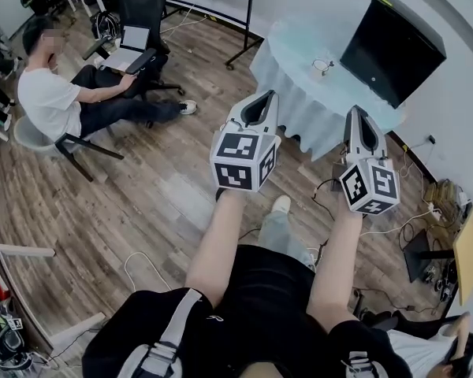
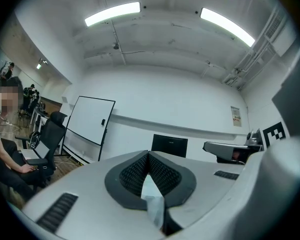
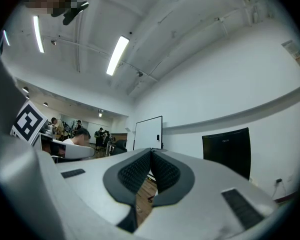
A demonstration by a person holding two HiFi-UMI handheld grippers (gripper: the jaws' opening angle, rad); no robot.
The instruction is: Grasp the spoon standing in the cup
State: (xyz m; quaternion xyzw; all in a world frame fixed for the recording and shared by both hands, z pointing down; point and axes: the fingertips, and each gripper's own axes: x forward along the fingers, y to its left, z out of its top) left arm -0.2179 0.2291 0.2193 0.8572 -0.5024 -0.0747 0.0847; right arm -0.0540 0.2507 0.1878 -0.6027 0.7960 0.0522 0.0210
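Note:
A small cup (image 1: 322,67) stands on the round table with the pale blue cloth (image 1: 299,93), far ahead in the head view; the spoon in it is too small to make out. Both grippers are held up in the air, well short of the table. My left gripper (image 1: 262,99) points toward the table's near edge, jaws shut and empty; its own view (image 2: 148,156) shows the pads meeting at the tips. To its right, my right gripper (image 1: 356,115) is also shut on nothing, pads together (image 3: 151,154). Neither gripper view shows the cup.
A black monitor (image 1: 392,48) stands on the table behind the cup. A person (image 1: 55,101) sits at the left with a laptop (image 1: 128,50). A whiteboard stand (image 1: 240,22) is at the back. Cables and a power strip (image 1: 426,211) lie on the wooden floor at the right.

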